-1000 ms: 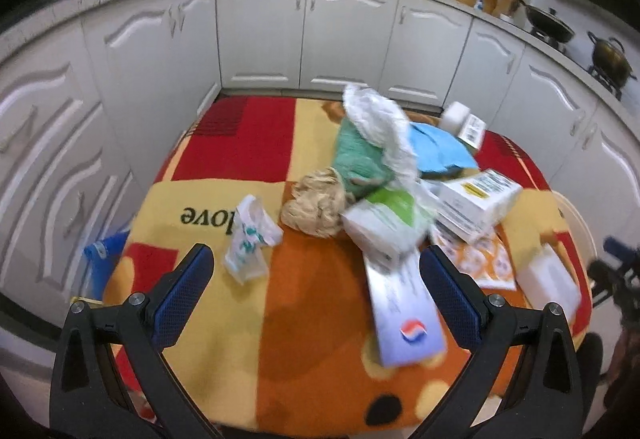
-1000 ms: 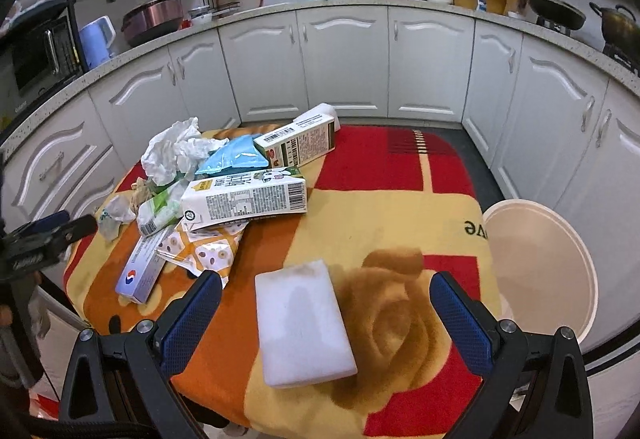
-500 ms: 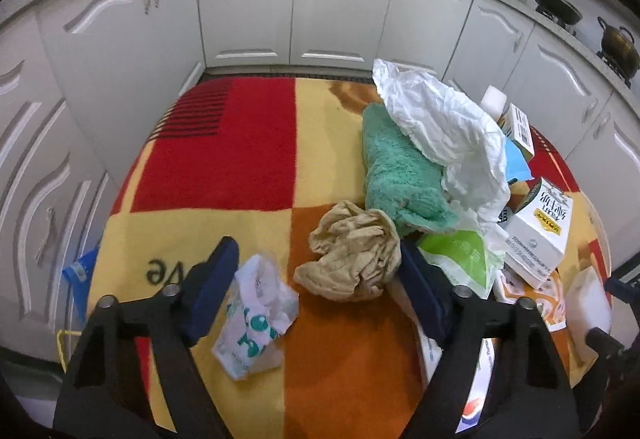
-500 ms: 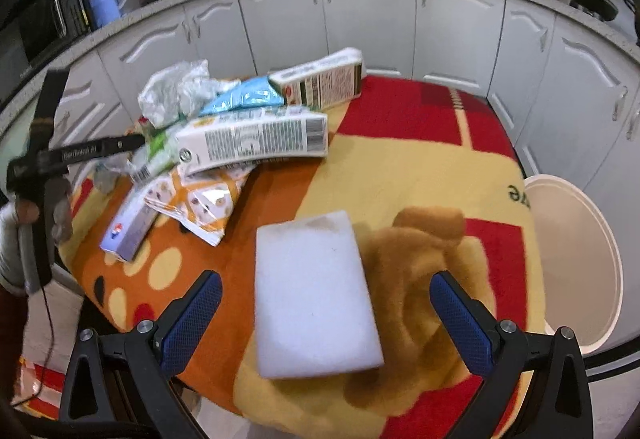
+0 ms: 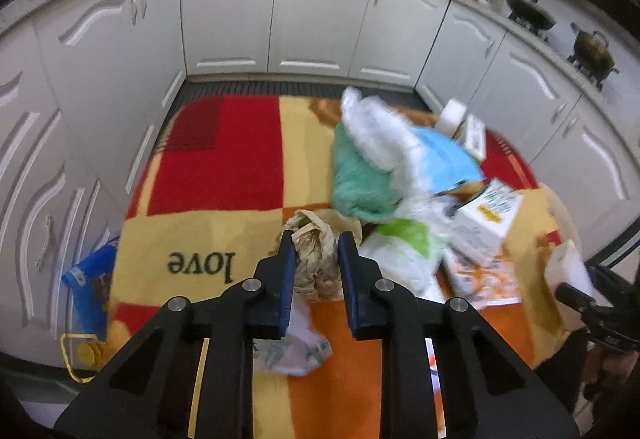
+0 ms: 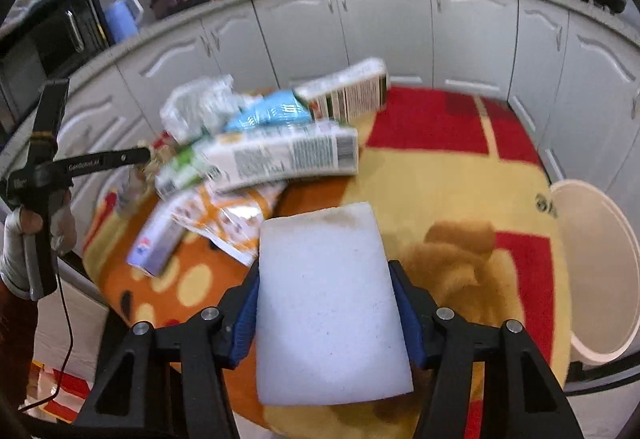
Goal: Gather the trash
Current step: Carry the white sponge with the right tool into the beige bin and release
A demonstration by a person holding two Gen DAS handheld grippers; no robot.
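Both claws have their grip: the left claw (image 5: 316, 271) is clamped on the crumpled brown paper wad (image 5: 316, 251) just beside the green towel (image 5: 356, 179), and the right claw (image 6: 326, 303) pinches the white sponge block (image 6: 328, 299) by its sides at the table (image 6: 440, 175) edge. Pickup looks done, so next up, I'd say, comes lifting both and swinging toward the white bin (image 6: 596, 271) beside the table, keeping the soft wad from slipping.

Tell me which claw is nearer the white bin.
Right. The right claw, clamping the white foam block, sits beside the white bin; the left claw works across the table.
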